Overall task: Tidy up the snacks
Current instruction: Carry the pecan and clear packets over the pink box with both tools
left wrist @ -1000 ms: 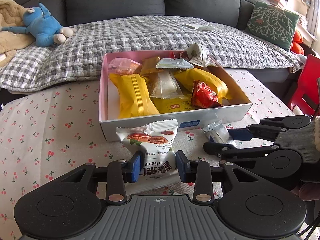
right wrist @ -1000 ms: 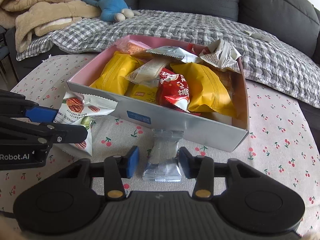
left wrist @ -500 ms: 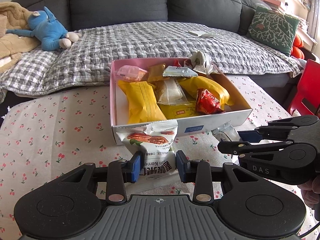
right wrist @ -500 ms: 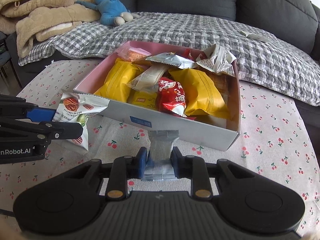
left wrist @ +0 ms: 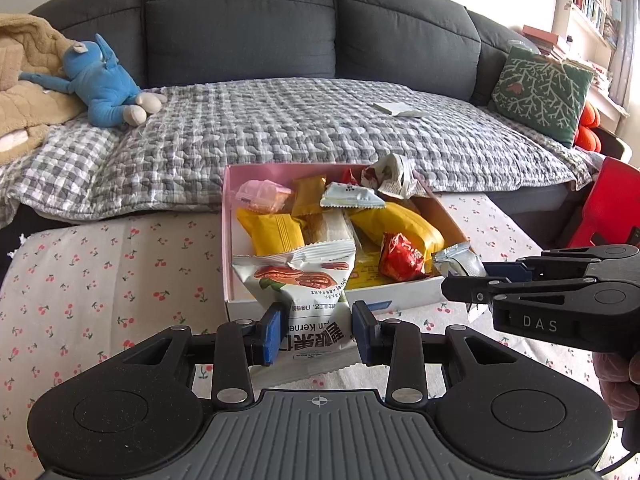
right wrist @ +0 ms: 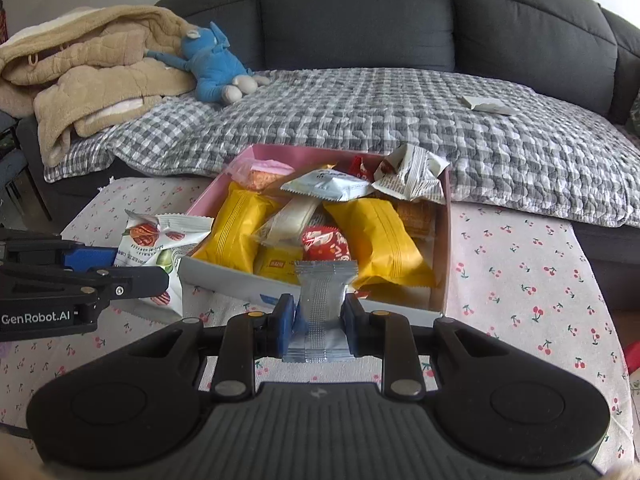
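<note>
Snacks filled the pink-lined box (left wrist: 230,240) on the cherry-print tablecloth (left wrist: 100,280). Just before the box's front wall, the left gripper (left wrist: 314,330) pinched a white pecan packet (left wrist: 304,284), while the right gripper (right wrist: 316,322) was clamped narrowly on a silver packet (right wrist: 325,292), both raised beside it.

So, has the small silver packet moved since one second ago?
Yes. The silver packet then lay on the tablecloth in front of the box; now the right tongs hold it raised, overlapping the box's front wall.
</note>
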A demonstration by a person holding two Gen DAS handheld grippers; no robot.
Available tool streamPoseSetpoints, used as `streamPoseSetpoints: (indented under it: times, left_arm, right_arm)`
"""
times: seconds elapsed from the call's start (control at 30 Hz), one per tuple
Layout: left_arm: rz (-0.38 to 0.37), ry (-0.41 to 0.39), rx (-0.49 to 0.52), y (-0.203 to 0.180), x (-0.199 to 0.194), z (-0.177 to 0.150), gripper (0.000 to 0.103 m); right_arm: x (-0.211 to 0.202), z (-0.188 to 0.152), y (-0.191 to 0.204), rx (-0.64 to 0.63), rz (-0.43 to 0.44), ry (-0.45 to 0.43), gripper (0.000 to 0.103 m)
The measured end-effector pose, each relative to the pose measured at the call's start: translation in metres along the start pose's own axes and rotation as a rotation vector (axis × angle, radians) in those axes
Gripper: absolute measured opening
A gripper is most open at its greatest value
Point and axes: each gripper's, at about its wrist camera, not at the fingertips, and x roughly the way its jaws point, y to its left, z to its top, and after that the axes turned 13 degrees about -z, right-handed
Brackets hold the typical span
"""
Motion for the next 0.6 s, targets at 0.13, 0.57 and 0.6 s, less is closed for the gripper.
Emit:
streamPoseSetpoints:
  times: [0.13, 0.57, 0.6]
  left_arm:
    - [-0.001, -0.023, 0.008, -0.004, 0.005, 0.010, 0.034]
    - [0.005, -0.029, -0.025, -0.005, 0.059, 0.028, 0.034]
    - [0.007, -0.031, -0.030, -0.003, 0.062, 0.027, 0.034]
  right_arm:
    - [0.005, 0.009, -0.015, 0.042, -0.034, -0.015, 0.024]
    - [0.051, 0.030, -0.035, 0.099, -0.092, 0.010, 0.024]
    - [0.055, 0.031, -0.035, 0.104, -0.095, 0.012, 0.024]
